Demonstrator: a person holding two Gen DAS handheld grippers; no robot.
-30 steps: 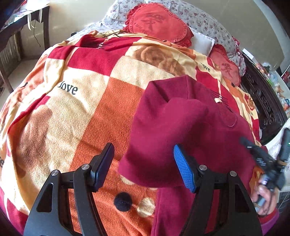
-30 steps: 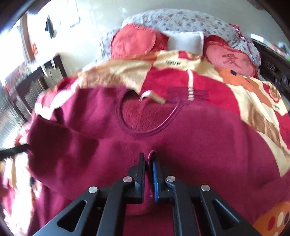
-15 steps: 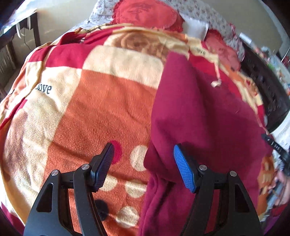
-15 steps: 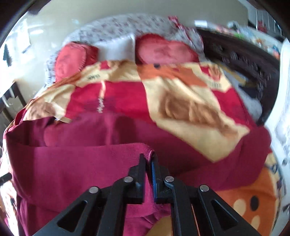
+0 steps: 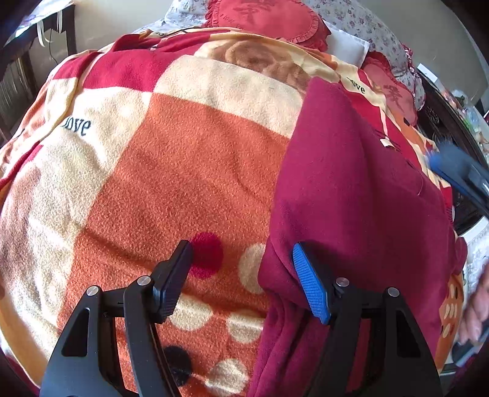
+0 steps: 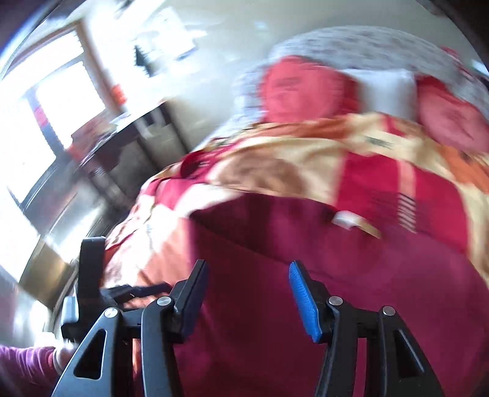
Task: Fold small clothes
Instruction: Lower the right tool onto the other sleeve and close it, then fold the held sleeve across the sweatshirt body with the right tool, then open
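A dark red fleece top point(image 5: 351, 189) lies folded lengthwise on the right half of the bed; it also fills the lower part of the blurred right wrist view point(image 6: 305, 259). My left gripper point(image 5: 241, 268) is open and empty, low over the blanket at the top's left folded edge; its blue pad point(image 5: 308, 287) is against the cloth. My right gripper point(image 6: 247, 290) is open and empty just above the top. It shows as a blurred dark shape at the right edge of the left wrist view point(image 5: 458, 174).
A checked orange, cream and red blanket point(image 5: 171, 158) covers the bed. Red heart-shaped cushions point(image 5: 266, 18) and a floral pillow point(image 5: 366, 21) lie at the head. A dark wooden bed frame point(image 5: 443, 122) runs along the right. A dark table point(image 5: 18, 61) stands left.
My right gripper has opened and let go of the red top, then swung left, blurring its view. The top now lies folded over. My left gripper has barely moved.
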